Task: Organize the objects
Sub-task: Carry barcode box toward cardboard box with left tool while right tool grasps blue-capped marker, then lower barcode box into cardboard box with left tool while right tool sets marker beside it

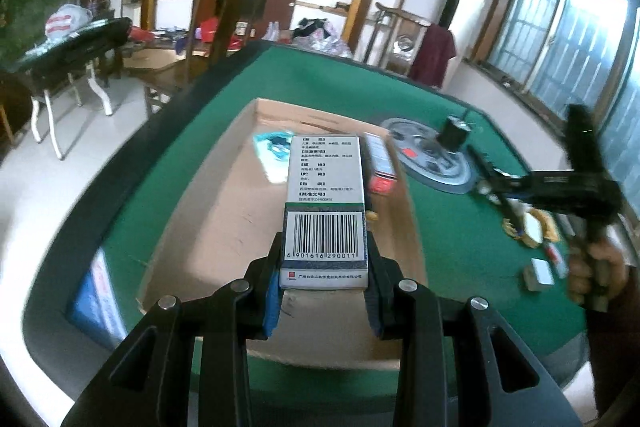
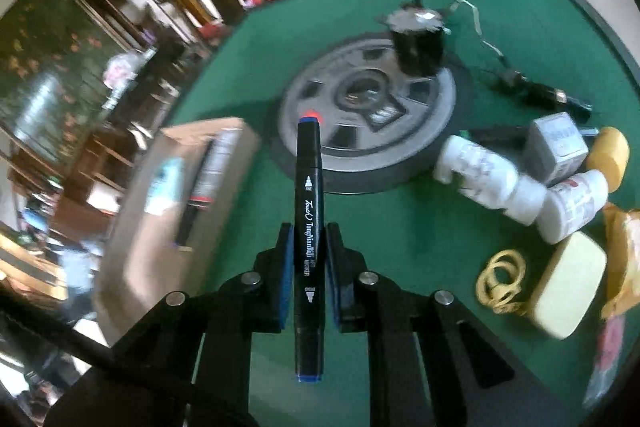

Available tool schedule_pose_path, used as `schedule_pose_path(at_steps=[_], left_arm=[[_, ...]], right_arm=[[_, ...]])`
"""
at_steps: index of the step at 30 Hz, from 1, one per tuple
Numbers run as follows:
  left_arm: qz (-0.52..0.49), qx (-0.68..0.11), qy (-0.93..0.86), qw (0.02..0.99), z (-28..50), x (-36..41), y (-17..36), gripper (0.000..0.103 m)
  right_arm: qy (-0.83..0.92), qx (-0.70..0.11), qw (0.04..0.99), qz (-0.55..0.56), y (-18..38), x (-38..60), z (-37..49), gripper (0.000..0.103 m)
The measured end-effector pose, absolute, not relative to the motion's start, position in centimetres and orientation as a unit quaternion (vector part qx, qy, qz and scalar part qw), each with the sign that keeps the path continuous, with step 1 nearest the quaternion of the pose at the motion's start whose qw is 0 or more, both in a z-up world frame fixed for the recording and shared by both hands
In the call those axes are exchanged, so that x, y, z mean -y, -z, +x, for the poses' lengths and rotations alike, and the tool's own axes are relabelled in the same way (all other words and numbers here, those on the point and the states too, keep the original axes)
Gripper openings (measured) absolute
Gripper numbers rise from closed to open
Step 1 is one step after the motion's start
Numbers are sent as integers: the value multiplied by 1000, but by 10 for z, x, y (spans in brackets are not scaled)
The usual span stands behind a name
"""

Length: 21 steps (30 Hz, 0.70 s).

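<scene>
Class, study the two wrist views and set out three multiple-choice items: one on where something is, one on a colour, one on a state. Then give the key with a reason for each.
1. Where is the medicine box held by the left gripper?
A. above the open cardboard box
B. on the grey round centre plate
C. on the floor

2. What colour are the end caps of the marker?
A. red
B. blue
C. yellow

3. What is the state of the right gripper?
A. open and empty
B. shut on a white bottle
C. shut on the marker

Key: 1 A, the left wrist view shows the box's cardboard floor beneath it; 2 B, both tips show blue; 3 C, the pads press the marker's barrel on both sides.
</scene>
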<state>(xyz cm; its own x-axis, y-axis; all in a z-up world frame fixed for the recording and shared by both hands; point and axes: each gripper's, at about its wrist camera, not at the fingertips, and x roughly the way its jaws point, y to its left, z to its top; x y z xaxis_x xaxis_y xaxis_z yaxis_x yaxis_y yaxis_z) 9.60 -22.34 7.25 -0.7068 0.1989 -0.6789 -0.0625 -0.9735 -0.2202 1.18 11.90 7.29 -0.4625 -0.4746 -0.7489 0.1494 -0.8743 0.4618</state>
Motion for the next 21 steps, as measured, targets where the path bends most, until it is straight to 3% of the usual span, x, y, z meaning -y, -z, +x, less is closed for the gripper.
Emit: schedule_pose_path(at_steps=[12,21], left_arm=[[-431,52,-900,26,10,243,-49,30],[-486,70,-871,12,-36,259,-13,29]], right_arm=[[793,200,273,506,-73,-7,-17,13],[770,207,255,547,-40,62,-68,13]])
